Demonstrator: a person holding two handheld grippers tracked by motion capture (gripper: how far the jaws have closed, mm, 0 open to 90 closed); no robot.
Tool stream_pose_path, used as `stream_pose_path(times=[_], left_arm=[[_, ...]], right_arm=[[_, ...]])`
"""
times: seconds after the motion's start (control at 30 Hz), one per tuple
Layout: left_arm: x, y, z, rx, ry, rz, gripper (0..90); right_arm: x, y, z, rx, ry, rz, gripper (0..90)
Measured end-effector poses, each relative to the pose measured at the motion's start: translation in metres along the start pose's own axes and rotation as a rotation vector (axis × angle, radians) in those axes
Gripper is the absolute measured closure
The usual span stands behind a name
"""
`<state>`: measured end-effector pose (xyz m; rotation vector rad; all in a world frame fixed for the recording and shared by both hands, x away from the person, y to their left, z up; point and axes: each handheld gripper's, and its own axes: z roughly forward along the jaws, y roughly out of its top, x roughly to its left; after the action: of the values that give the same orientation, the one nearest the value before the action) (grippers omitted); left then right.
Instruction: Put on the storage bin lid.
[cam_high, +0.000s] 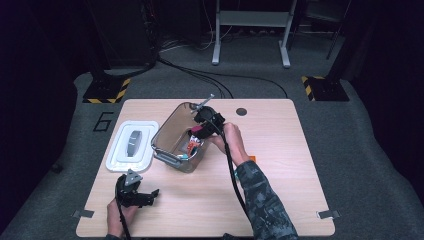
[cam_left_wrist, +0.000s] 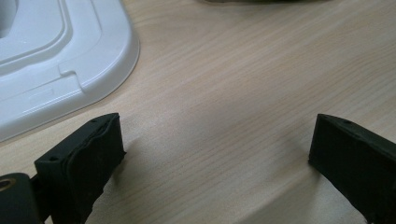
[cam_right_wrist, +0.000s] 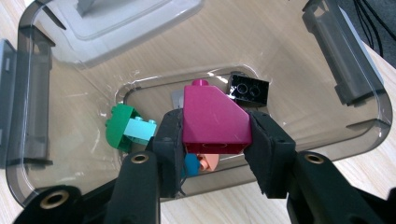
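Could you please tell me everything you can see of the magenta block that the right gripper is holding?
The magenta block is a glossy plastic toy brick with one sloped face and a single round stud on top. The right gripper clamps it between its black fingers, one pressing each side. It hangs above the inside of the clear smoky bin, over the other bricks lying on the bin's floor, touching none of them.

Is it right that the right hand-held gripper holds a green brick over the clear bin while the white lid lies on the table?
Not quite. The brick in the right hand-held gripper is magenta, as the right gripper view shows; a green one lies inside. It is over the clear bin, and the white lid lies on the table.
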<state>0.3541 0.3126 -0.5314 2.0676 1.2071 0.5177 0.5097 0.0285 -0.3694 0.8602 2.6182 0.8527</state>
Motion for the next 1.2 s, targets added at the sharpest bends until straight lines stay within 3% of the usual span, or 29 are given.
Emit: stream_pose_path(times=[0.27,0.47,0.6,0.73,0.77,0.9,1.07,1.2], left_arm=[[0.001,0.0,0.0,0.005,0.002,0.009,2.9],[0.001,0.0,0.0,0.0,0.001,0.008,2.9],[0.001,0.0,0.0,0.003,0.002,0.008,2.9],[0.0,0.0,0.0,-0.003,0.001,0.004,2.9],[0.001,0.0,0.0,0.0,0.001,0.008,2.9],[0.0,0.0,0.0,0.001,-0.001,0.007,2.9],[0.0,0.0,0.0,0.005,0.0,0.008,2.9],[0.001,0.0,0.0,0.0,0.001,0.008,2.9]], right_arm=[[0.001,-0.004,0.0,0.022,0.001,-0.016,58.5],[0.003,-0.006,0.002,0.042,0.013,-0.067,58.3],[0.003,-0.007,0.002,0.037,0.019,-0.064,56.8],[0.001,-0.01,-0.002,0.034,0.019,-0.042,41.5],[0.0,-0.012,-0.006,0.02,0.017,-0.009,32.7],[-0.003,-0.019,-0.015,-0.015,0.02,0.012,23.1],[-0.003,-0.03,-0.03,-0.044,0.018,0.047,14.9],[-0.007,-0.043,-0.041,-0.067,0.005,0.054,13.8]])
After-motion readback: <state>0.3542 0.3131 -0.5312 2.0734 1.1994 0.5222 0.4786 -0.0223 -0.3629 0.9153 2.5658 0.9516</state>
